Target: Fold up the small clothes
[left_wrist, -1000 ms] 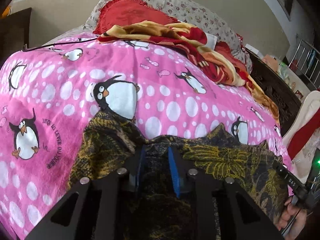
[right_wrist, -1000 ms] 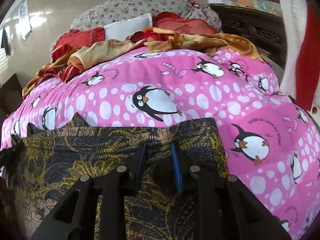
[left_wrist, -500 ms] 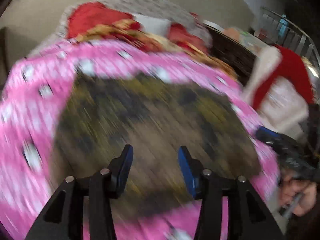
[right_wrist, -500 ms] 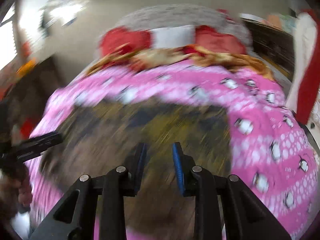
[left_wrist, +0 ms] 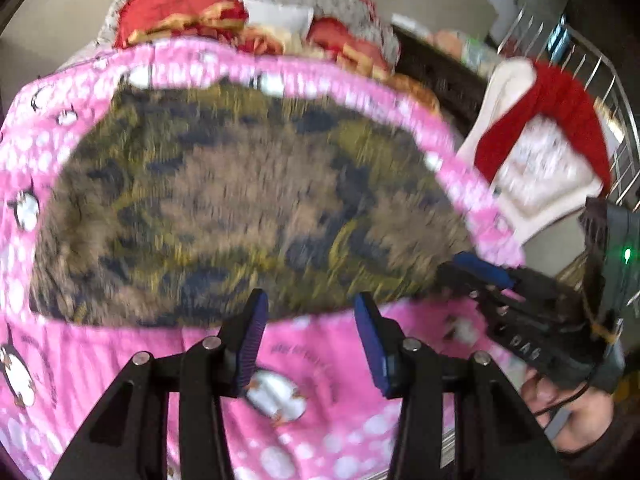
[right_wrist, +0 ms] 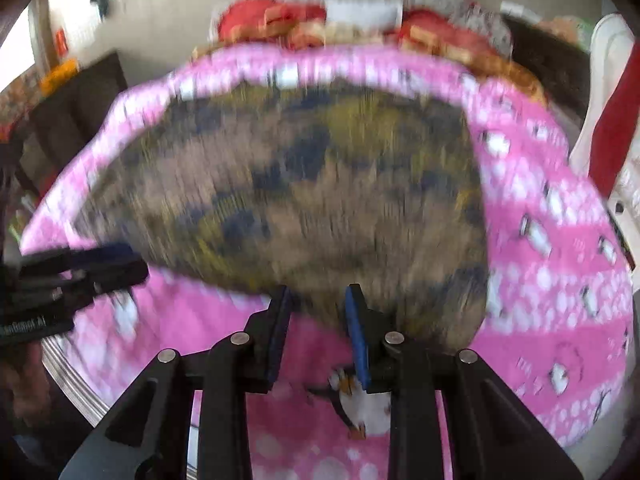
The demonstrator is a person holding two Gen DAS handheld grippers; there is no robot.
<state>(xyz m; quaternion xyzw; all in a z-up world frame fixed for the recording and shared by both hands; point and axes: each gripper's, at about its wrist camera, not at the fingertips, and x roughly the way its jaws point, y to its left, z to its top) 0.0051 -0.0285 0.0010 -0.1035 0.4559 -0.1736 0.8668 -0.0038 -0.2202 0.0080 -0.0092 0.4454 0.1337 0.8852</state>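
**Both grippers clear of the garment, jaws parted**

Left gripper [left_wrist: 307, 320]: blue pads stand well apart, nothing between them. Only pink blanket [left_wrist: 120, 360] and one of its penguin prints show through the gap. The near hem of the cloth lies just beyond the fingertips, not pinched.

Right gripper [right_wrist: 316, 312]: jaws apart by a narrower gap, pads bare. The hem of the cloth sits right at the tips; frames too blurred to say whether it brushes them, but it is not clamped.

Dark olive-and-yellow patterned garment [left_wrist: 240, 200]: lies spread flat on the blanket, in the middle of the bed, ahead of both grippers. Pattern detail lost to motion blur.

From the left wrist view the right gripper [left_wrist: 484, 270] enters from the right edge, held by a hand [left_wrist: 560, 412], its tip near the garment's right corner. From the right wrist view the left gripper [right_wrist: 116, 264] enters from the left edge.

Surroundings: red and floral pillows [left_wrist: 240, 12] with a red-and-gold cloth piled at the far end of the bed. A white-and-red item [left_wrist: 540, 140] and a metal rack [left_wrist: 616, 92] stand off the bed's right side, well apart from the garment.
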